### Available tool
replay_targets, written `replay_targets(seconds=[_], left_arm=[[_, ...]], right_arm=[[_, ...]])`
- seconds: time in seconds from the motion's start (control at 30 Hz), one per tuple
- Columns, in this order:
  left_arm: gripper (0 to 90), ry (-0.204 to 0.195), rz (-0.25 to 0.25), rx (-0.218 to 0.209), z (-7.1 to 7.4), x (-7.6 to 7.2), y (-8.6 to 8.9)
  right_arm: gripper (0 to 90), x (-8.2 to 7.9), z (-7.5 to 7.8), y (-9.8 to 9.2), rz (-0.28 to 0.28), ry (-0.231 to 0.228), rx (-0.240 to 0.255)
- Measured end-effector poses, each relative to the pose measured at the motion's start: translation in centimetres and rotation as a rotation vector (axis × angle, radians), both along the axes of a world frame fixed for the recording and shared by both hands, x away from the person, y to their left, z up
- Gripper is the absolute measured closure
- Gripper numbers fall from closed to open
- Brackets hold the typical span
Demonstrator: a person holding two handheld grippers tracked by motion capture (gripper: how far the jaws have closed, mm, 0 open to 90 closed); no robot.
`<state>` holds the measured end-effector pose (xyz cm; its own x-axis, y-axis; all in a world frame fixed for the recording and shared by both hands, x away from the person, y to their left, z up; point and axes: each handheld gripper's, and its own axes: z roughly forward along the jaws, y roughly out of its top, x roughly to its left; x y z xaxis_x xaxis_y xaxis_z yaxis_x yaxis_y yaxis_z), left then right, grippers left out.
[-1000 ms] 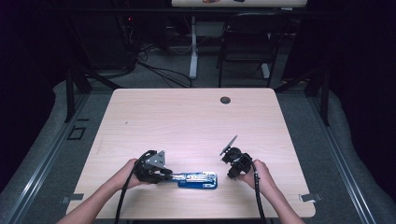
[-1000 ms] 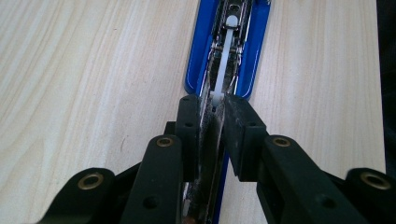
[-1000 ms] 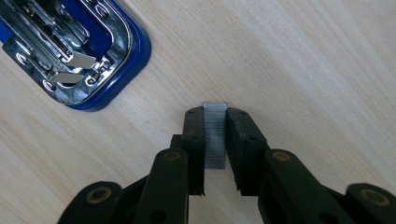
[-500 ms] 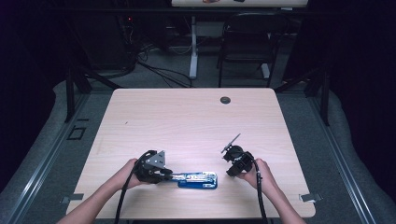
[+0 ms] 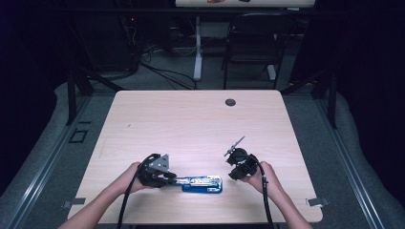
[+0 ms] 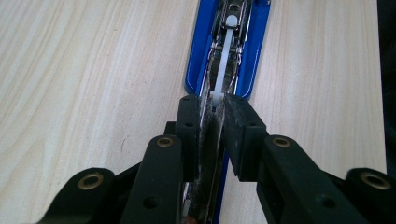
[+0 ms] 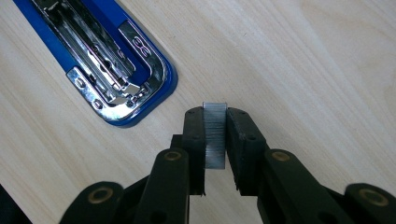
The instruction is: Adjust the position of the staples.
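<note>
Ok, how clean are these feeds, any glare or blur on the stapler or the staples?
High view: table evenly lit, surroundings dark, stapler small and soft. Left gripper view: stapler fairly sharp, glints on the chrome, near fingers slightly soft. Right gripper view: staple strip crisp, bright reflections on the stapler's metal.

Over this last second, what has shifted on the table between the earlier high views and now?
Almost nothing. The right gripper, shut on a strip of silver staples, drifted slightly. The left gripper stays clamped on the open blue stapler, which has not moved on the wooden table.
</note>
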<state>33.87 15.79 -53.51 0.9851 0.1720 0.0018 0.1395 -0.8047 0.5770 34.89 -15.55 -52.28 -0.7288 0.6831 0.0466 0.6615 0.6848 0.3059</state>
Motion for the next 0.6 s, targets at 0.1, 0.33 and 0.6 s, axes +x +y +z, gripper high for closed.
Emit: replay_targets(seconds=[0.1,0.33,0.6], left_arm=[[76.3,0.004,-0.003,0.001,0.01,0.03,0.02],[76.3,0.005,-0.006,0.002,0.03,0.06,0.03],[76.3,-0.003,-0.002,0.001,0.01,-0.02,-0.01]], right_arm=[[78.5,0.01,0.06,0.02,0.005,-0.006,-0.004],[78.5,-0.07,0.08,0.13,0.001,-0.011,0.007],[78.6,-0.07,0.59,0.09,0.009,-0.023,0.005]])
